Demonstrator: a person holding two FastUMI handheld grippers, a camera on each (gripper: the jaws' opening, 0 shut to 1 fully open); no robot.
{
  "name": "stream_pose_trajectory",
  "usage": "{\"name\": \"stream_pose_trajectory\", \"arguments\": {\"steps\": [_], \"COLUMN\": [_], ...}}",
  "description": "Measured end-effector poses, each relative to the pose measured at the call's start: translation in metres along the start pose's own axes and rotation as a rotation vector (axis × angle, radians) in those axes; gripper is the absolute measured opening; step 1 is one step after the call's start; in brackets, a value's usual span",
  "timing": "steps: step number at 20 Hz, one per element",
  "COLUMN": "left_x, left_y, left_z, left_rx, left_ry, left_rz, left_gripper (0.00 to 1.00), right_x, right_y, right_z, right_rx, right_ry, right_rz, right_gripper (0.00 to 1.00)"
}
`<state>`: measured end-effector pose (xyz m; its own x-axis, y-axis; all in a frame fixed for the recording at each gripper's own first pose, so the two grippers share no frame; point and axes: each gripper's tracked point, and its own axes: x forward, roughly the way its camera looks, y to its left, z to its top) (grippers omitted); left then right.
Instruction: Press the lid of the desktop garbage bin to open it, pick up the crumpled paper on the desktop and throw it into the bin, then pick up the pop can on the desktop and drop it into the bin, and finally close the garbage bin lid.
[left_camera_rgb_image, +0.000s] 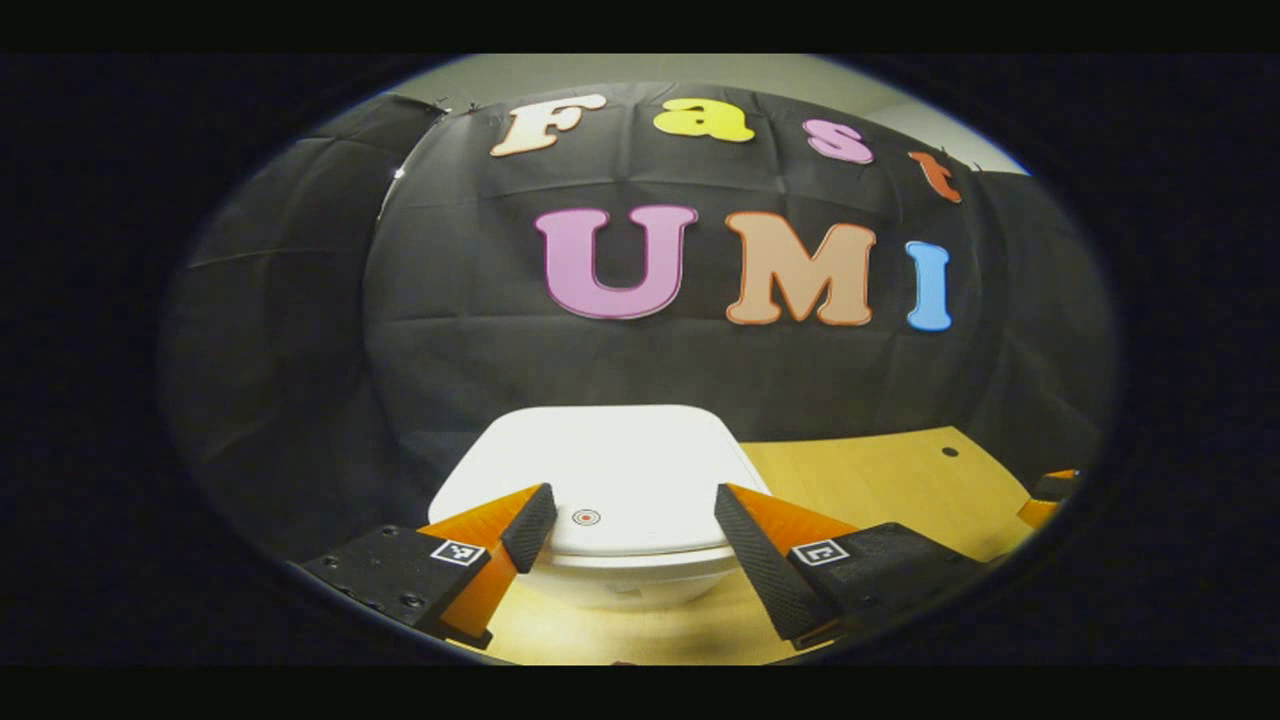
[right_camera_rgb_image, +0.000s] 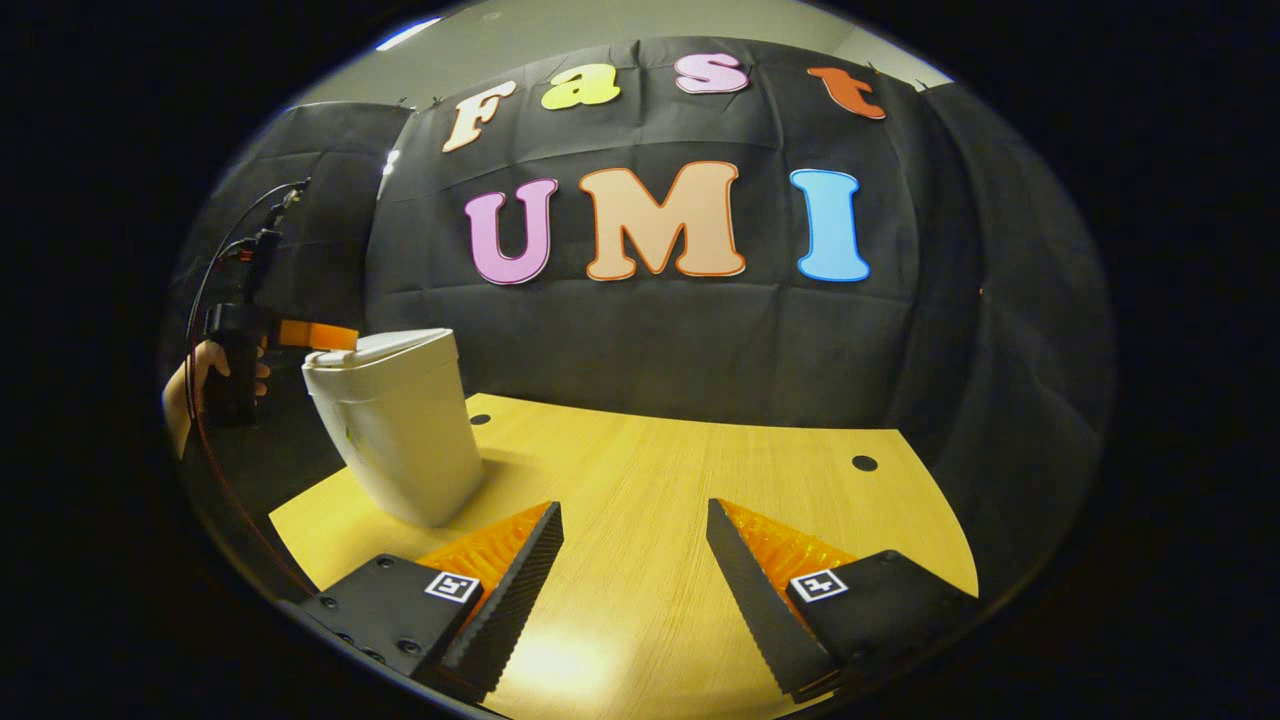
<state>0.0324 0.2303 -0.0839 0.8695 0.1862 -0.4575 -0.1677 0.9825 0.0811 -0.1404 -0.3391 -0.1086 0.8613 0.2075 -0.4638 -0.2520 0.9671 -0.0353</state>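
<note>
The white bin (left_camera_rgb_image: 610, 490) sits on the yellow bench (right_camera_rgb_image: 680, 480), lid shut. The left gripper (left_camera_rgb_image: 635, 520) hovers over the lid, fingers wide apart. The right gripper (right_camera_rgb_image: 635, 570) waits above bare bench, fingers apart too. A hand (right_camera_rgb_image: 185, 395) holds the left gripper beside the bin.

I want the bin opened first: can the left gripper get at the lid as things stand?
Probably yes. The left gripper is open and sits just above the closed lid of the bin, with nothing between them; the right gripper is off over bare table.
</note>
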Motion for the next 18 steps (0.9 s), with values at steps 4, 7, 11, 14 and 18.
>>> {"name": "stream_pose_trajectory", "arguments": {"steps": [4, 7, 11, 14, 18], "left_x": [-0.001, 0.001, 0.000, -0.009, -0.036], "left_y": [0.001, -0.002, 0.006, 0.014, -0.030], "left_z": [0.002, 0.011, 0.019, 0.037, 0.070], "left_rx": [-0.071, -0.059, -0.107, -0.174, -0.144], "left_ry": [-0.105, -0.198, -0.229, -0.284, -0.403], "left_rz": [0.033, -0.005, 0.008, 0.058, 0.027], "left_gripper": [0.97, 0.97, 0.96, 0.93, 0.92], "right_x": [0.010, 0.014, 0.008, -0.003, -0.028], "right_y": [0.016, 0.027, 0.021, 0.002, -0.036], "right_z": [-0.015, -0.020, 0.000, 0.023, 0.072], "right_rx": [0.008, 0.026, 0.041, 0.068, 0.155], "right_ry": [0.041, 0.063, 0.020, -0.045, -0.204], "right_rz": [0.036, 0.061, 0.050, 0.012, -0.061], "right_gripper": [0.97, 0.97, 0.97, 0.96, 0.97]}}
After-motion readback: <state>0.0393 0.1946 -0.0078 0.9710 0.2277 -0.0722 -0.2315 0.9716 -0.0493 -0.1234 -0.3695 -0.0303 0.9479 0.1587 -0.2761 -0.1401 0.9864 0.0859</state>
